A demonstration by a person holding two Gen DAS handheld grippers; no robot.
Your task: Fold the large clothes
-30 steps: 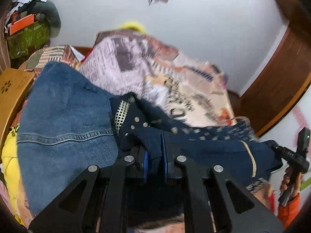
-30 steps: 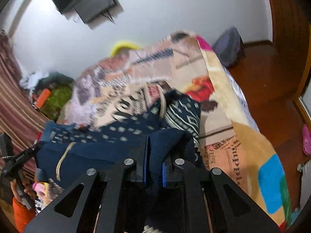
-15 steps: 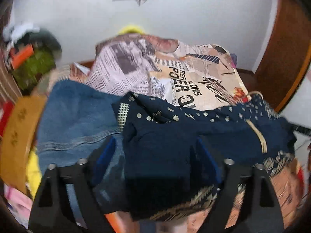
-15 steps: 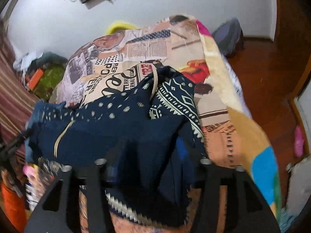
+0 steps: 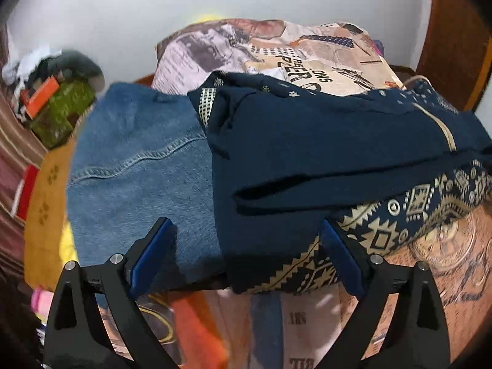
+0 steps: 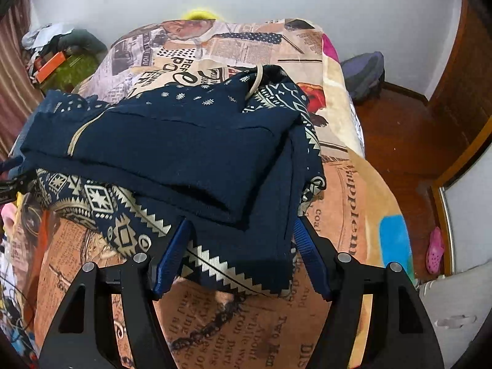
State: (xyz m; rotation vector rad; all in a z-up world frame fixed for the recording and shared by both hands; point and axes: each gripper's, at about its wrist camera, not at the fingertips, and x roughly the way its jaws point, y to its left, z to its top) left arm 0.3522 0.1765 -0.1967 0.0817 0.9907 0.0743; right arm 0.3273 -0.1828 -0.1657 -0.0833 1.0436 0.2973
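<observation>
A navy garment with a cream geometric border (image 5: 323,153) (image 6: 172,153) lies folded on the newsprint-patterned bed cover (image 5: 276,46) (image 6: 353,215). Its left edge overlaps a blue denim garment (image 5: 132,166). My left gripper (image 5: 244,230) hangs over the navy garment's near left corner. Its jaws are opening wide, the cloth lies between the blue pads (image 5: 150,252) and neither pad presses on it. My right gripper (image 6: 243,224) is over the near right corner. Its jaws are opening too, with the cloth edge loose between the pads (image 6: 172,255).
A heap of clutter (image 5: 58,104) and a yellow-brown wooden piece (image 5: 46,203) sit left of the bed. To the right are wooden floor (image 6: 399,129), a dark bag (image 6: 366,73) by the wall, a pink shoe (image 6: 435,249) and a wooden door (image 5: 455,40).
Both grippers were shut on the navy garment's folded edge a second ago. Both have opened and let it go, and the garment now rests flat on the bed.
</observation>
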